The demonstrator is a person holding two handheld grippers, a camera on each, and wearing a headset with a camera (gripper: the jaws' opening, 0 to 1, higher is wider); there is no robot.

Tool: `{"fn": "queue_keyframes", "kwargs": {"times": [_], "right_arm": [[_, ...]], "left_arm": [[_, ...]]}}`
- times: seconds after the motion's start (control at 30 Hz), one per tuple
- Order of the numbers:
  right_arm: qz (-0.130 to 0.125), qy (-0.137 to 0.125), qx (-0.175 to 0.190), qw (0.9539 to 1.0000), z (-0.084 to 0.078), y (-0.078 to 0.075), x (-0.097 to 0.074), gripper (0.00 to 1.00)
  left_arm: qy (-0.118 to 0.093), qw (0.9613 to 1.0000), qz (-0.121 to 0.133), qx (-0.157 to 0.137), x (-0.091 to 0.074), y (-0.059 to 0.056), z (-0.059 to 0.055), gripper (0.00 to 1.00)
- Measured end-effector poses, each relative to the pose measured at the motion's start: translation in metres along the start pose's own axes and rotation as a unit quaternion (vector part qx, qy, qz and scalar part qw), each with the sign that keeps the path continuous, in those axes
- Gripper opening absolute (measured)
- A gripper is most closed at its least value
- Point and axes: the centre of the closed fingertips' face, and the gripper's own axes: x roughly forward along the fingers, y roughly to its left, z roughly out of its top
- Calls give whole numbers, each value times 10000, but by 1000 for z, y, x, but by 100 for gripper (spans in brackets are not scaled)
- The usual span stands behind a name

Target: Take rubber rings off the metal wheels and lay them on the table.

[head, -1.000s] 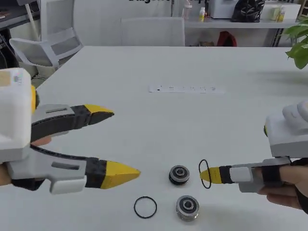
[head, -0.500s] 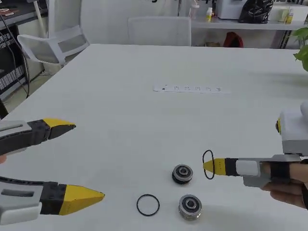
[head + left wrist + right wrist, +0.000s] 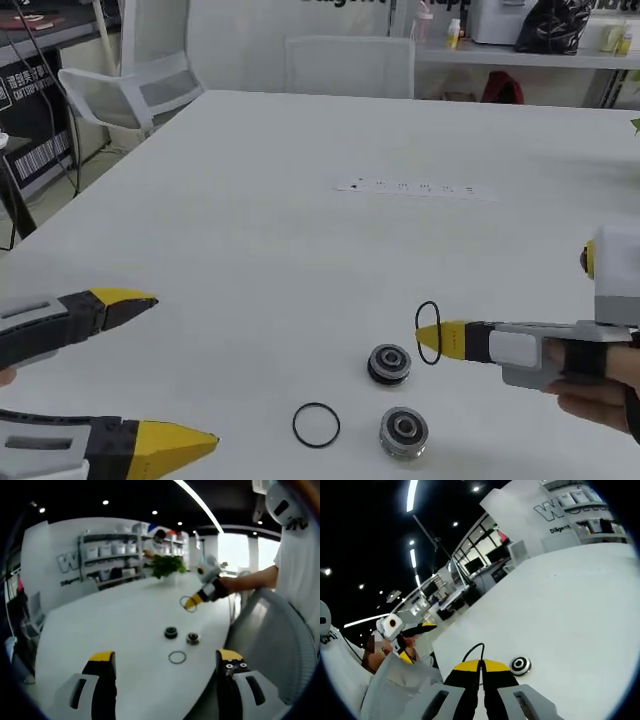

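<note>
Two wheels sit close together on the white table (image 3: 300, 230) in the head view: the far wheel (image 3: 389, 364) has a dark band round its rim, and the near wheel (image 3: 404, 432) looks more like bare silver. The right tongs (image 3: 443, 340) come in from the right, pressed together and pinching a thin black rubber ring (image 3: 428, 332). It stands upright off the tips, just beside the far wheel, and in the left gripper view it looks lifted clear of the table. The right gripper view backs this up, with the yellow tips squeezed tight, the ring's black loop poking up from between them and one wheel on the table just beside. A second one, the loose ring (image 3: 316, 424), lies flat on the table just left of the near wheel. The left tongs (image 3: 185, 368) are spread wide with nothing in them, well apart from all of it over the left side of the table
</note>
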Motion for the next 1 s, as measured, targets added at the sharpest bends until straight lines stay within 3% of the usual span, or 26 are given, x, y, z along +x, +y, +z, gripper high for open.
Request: {"fn": "queue_keyframes", "kwargs": {"times": [0.17, 0.3, 0.5, 0.97, 1.0], "right_arm": [[5, 3, -427, 9991, 1, 6, 7, 0], [5, 208, -648, 9977, -8, 8, 16, 0], [-163, 667, -1313, 9890, -25, 5, 29, 0], [-415, 1244, -1739, 9760, -53, -1, 51, 0], [-453, 1331, -1818, 9732, -58, -2, 52, 0]], "left_arm": [[104, 9999, -52, -64, 2, -7, -9, 83], [96, 9999, -74, -108, 3, -8, -9, 83], [91, 9996, -110, -242, 4, -10, -13, 83], [215, 9991, -249, -273, 7, -16, -18, 87], [214, 9991, -252, -281, 7, -16, -18, 87]]}}
